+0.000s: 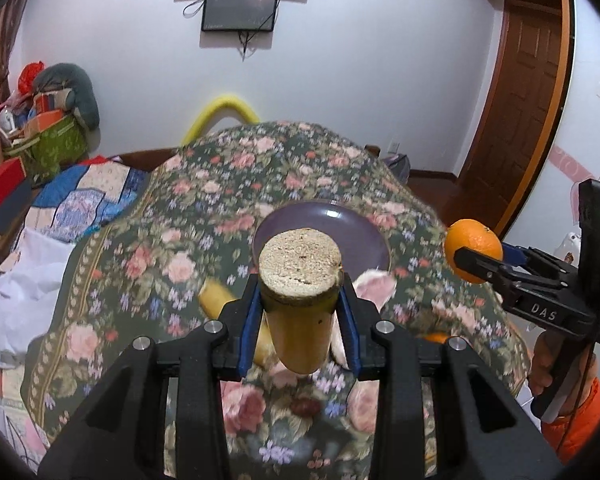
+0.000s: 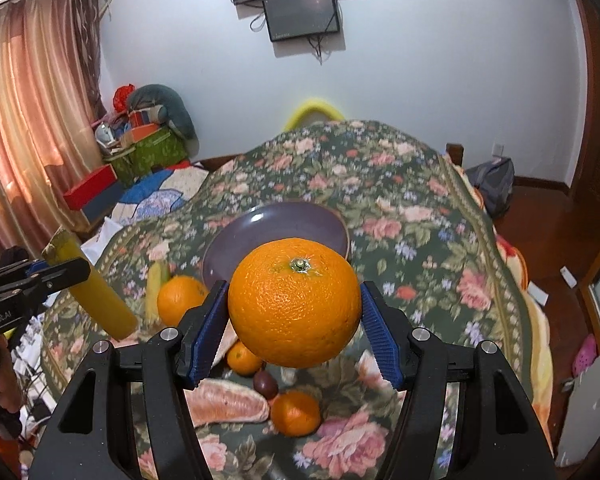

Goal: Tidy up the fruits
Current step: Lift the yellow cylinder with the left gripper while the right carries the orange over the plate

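Observation:
My left gripper [image 1: 300,304] is shut on a yellow-green sugarcane piece [image 1: 300,292] with a pale cut end, held above the floral table; it also shows in the right wrist view [image 2: 96,292]. My right gripper [image 2: 294,320] is shut on a big orange [image 2: 294,304], held in the air in front of the purple plate [image 2: 276,220]. The orange also shows at the right in the left wrist view [image 1: 474,248]. The plate [image 1: 356,240] holds no fruit.
On the floral tablecloth [image 2: 400,208] lie two more oranges [image 2: 180,300] [image 2: 296,412], a small tangerine [image 2: 242,358], a dark passion fruit [image 2: 266,384], pomelo segments [image 2: 228,400], and another cane piece [image 2: 156,292]. A bed with clutter stands left.

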The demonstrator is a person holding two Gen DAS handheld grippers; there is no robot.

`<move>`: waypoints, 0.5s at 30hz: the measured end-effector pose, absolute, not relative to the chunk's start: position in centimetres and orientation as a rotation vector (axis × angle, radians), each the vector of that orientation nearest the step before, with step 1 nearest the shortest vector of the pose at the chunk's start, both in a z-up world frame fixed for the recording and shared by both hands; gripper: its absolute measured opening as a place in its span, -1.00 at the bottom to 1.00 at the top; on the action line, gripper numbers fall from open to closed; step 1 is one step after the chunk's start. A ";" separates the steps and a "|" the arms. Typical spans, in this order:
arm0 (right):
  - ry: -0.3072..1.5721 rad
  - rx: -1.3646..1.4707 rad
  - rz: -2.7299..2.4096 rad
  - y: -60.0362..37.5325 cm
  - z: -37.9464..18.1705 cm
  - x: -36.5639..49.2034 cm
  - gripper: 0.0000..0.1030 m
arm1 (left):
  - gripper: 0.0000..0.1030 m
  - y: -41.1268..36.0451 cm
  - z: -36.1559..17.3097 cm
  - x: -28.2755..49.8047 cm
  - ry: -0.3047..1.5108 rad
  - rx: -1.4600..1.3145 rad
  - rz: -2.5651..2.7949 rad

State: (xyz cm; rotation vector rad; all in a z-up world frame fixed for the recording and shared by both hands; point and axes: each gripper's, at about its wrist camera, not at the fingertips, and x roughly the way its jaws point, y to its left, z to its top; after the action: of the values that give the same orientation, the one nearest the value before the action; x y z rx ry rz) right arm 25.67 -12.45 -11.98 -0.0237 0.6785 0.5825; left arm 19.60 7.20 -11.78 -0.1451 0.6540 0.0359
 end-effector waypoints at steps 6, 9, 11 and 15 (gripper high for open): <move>0.641 -0.038 0.576 -12.1 -11.3 27.2 0.19 | -0.31 7.2 -10.9 22.1 0.616 -0.150 0.031; 0.635 -0.047 0.574 -11.6 -11.4 28.1 0.19 | -0.31 7.3 -10.9 23.6 0.616 -0.159 0.020; 0.631 -0.054 0.574 -11.2 -11.6 28.6 0.19 | -0.31 7.3 -11.2 24.5 0.620 -0.158 0.016; 0.631 -0.070 0.571 -10.5 -12.1 29.9 0.19 | -0.31 7.2 -12.1 26.2 0.635 -0.154 0.008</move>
State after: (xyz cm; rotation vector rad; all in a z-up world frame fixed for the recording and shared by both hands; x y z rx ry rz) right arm 29.92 -10.46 -12.06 -0.0699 0.6310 0.5708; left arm 26.17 7.22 -12.05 -0.1542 0.6353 0.0075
